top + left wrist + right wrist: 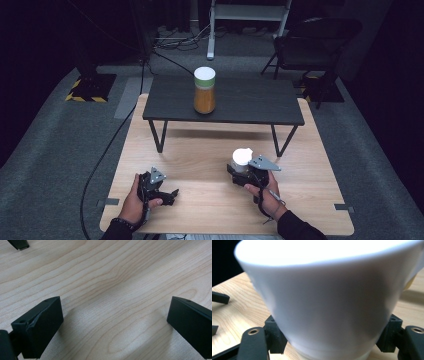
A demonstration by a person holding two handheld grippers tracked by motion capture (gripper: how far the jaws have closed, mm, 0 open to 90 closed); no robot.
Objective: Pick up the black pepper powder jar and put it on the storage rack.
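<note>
Right gripper (246,170) jaws clamped low on white cup (329,297); tapered wall risked slip, tipping. Left gripper (167,194) jaws open, empty, over wooden table (120,277).

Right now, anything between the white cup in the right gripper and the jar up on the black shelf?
Nothing visible on the wood table between them. But the jar stands on the raised black shelf, whose front edge lies between it and the white cup in the right gripper.

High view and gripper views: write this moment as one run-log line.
left gripper: open, empty | right gripper: shut on white cup | jar: on dark bench
</note>
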